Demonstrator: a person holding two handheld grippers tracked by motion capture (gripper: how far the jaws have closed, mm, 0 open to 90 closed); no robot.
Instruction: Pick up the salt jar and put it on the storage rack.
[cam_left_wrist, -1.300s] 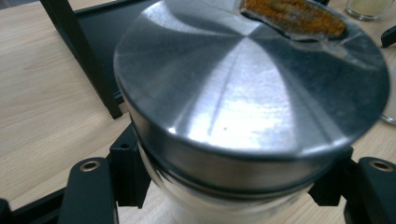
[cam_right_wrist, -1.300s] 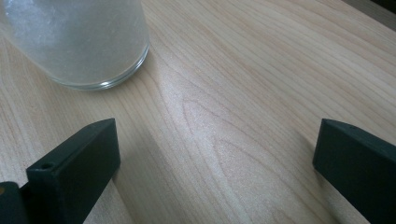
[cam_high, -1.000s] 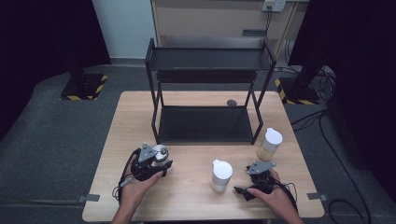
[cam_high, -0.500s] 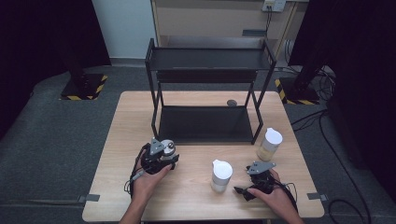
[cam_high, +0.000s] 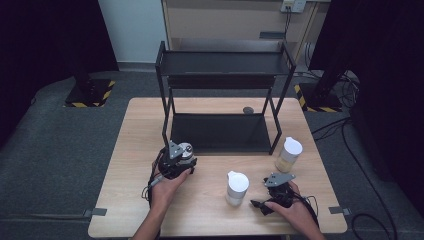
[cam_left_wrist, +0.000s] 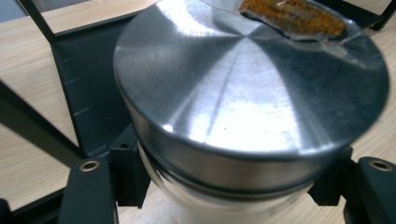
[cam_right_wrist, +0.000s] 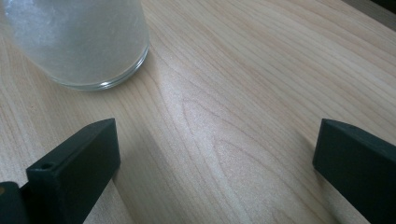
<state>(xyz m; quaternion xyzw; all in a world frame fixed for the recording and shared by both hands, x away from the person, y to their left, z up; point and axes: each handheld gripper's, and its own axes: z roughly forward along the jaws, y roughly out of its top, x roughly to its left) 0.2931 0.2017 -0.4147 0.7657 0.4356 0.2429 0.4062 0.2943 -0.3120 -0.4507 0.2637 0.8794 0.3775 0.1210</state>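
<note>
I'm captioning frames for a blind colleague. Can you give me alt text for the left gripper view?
A jar with a brushed-metal lid is clamped between the left claw's two black jaws, seen close from above. Behind it lie the black rack's bottom shelf and the pale wooden table.

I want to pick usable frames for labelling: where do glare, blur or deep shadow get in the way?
Left gripper view: bright glare streaks the metal lid of the held jar, and its near rim is soft. Right gripper view: the glass jar at the top left is slightly out of focus; the table grain is sharp. High view: table evenly lit, surroundings fall into near-black.
</note>
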